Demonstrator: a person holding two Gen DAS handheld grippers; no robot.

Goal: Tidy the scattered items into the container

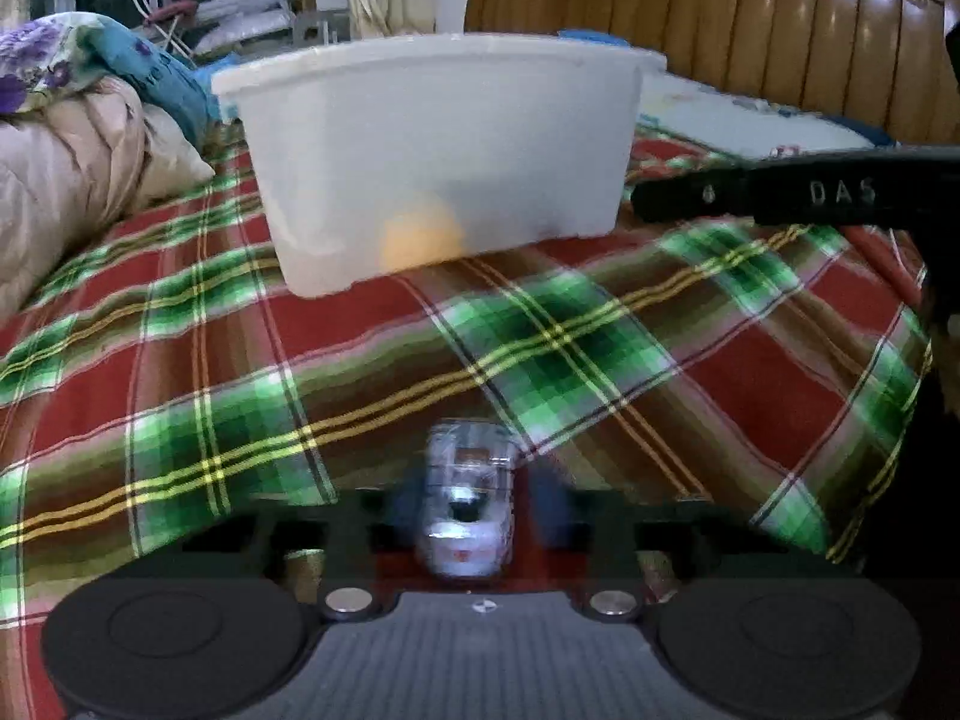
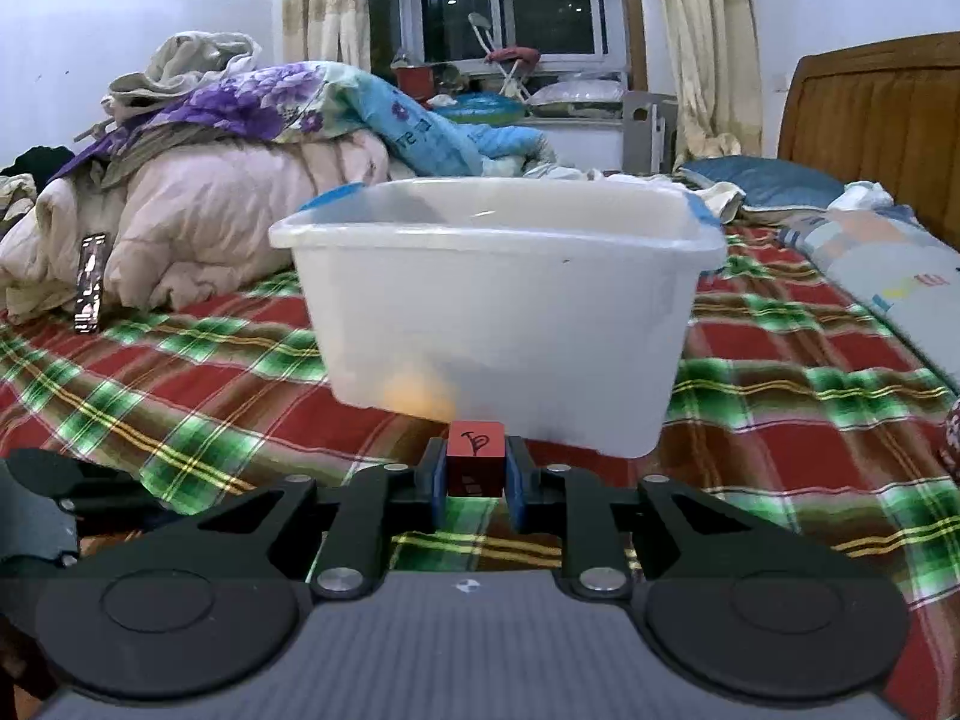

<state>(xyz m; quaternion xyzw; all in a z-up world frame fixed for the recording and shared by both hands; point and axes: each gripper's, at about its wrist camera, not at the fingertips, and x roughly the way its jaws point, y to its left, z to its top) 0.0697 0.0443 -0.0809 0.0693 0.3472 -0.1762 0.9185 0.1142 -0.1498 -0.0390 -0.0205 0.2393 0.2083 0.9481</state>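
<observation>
A translucent white plastic tub [image 1: 438, 150] stands on the plaid bed cover, with an orange ball [image 1: 420, 237] showing through its wall. My left gripper [image 1: 468, 510] is shut on a small white toy car [image 1: 468, 516], held low over the cover in front of the tub; the view is blurred. In the right wrist view the same tub [image 2: 504, 300] is close ahead, the orange ball [image 2: 417, 393] inside. My right gripper [image 2: 474, 474] is shut on a red cube [image 2: 475, 459] with a black mark, just before the tub's near wall.
The right gripper's black arm [image 1: 798, 195] reaches in at the right of the left wrist view. Piled quilts [image 2: 228, 198] lie at the left, pillows [image 2: 888, 264] and a wooden headboard [image 1: 750, 18] at the right. A dark remote [image 2: 90, 282] leans on the quilts.
</observation>
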